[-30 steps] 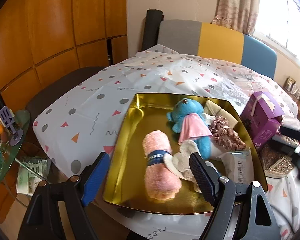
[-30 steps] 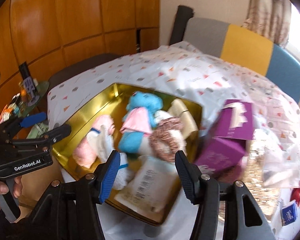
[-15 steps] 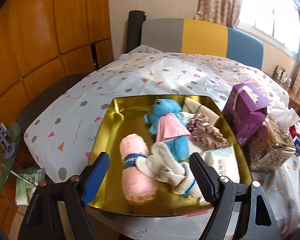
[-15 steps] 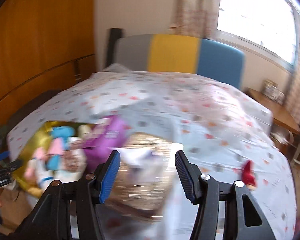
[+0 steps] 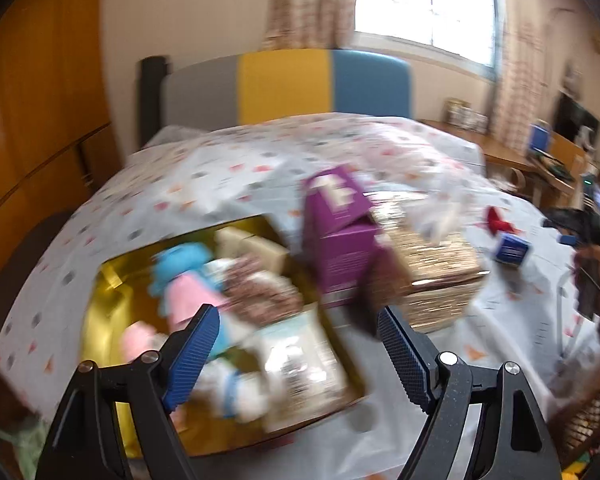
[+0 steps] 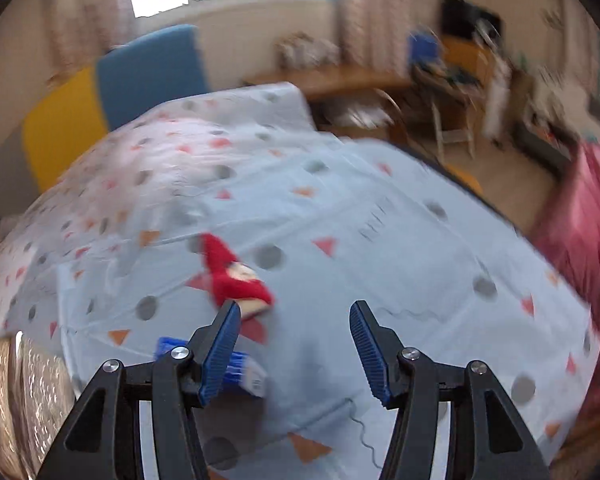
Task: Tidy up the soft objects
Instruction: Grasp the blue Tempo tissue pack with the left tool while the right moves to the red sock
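A gold tray point(image 5: 100, 332) near the table's front left holds a blue plush in a pink cape point(image 5: 184, 280), a pink rolled towel point(image 5: 138, 340), a brown scrunchie point(image 5: 260, 296), socks and a packet. My left gripper point(image 5: 296, 344) is open and empty above the tray's right end. A small red soft toy point(image 6: 232, 276) lies on the tablecloth; it also shows in the left wrist view point(image 5: 498, 220). My right gripper point(image 6: 296, 340) is open and empty, just right of and in front of the red toy. Both views are blurred.
A purple tissue box point(image 5: 336, 236) and a glittery gold box point(image 5: 432, 264) stand right of the tray. A small blue box point(image 6: 240, 368) lies beside my right gripper's left finger. A chair back point(image 5: 284, 84) stands behind the table. A pink cloth point(image 6: 584, 232) is at far right.
Both grippers have swung to the right. The left view now takes in the boxes as well as the tray. The right view has left the tray and reached the red toy.
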### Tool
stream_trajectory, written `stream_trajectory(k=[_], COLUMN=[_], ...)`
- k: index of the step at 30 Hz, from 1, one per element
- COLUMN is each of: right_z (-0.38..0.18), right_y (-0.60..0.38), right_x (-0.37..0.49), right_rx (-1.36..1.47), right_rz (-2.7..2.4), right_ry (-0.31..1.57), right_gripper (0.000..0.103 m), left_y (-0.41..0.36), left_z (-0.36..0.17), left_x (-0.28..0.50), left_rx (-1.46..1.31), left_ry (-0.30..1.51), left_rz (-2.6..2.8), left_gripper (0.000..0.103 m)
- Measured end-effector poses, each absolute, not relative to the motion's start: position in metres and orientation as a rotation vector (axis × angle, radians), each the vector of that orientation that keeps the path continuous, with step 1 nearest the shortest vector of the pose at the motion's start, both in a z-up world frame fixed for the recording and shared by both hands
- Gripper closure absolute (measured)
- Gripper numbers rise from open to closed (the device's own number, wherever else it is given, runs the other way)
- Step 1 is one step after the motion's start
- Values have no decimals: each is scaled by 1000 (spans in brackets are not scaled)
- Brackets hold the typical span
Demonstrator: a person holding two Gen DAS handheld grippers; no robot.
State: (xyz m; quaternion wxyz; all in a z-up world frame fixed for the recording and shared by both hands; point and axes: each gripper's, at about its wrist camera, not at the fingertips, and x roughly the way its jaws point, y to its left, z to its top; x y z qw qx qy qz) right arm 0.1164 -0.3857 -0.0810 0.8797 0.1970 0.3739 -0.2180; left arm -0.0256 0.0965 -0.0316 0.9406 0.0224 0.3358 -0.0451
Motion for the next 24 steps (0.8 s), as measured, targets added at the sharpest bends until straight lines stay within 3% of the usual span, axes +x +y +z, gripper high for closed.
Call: stream_trajectory(k=[9,12,14,24], right_z=[-101,-103,-102,-103], right_y=[-424,-427,-429,-438], right_x=[98,97,94,92], right_rx=[657,689,709,778], right_rz=[-514,-511,-510,-496], right_ry=[839,833,816,808], right_gripper=[46,46,46,46], left_y=[-16,-57,-83,-189], left_z=[-5,-4,-6,-63], left_x=[8,23,33,96], left_rx=[153,173,174,233], left_ry=[672,678,704,832], left_rz=[-349,-402,-440,-563], left_gripper=[20,6,6,6])
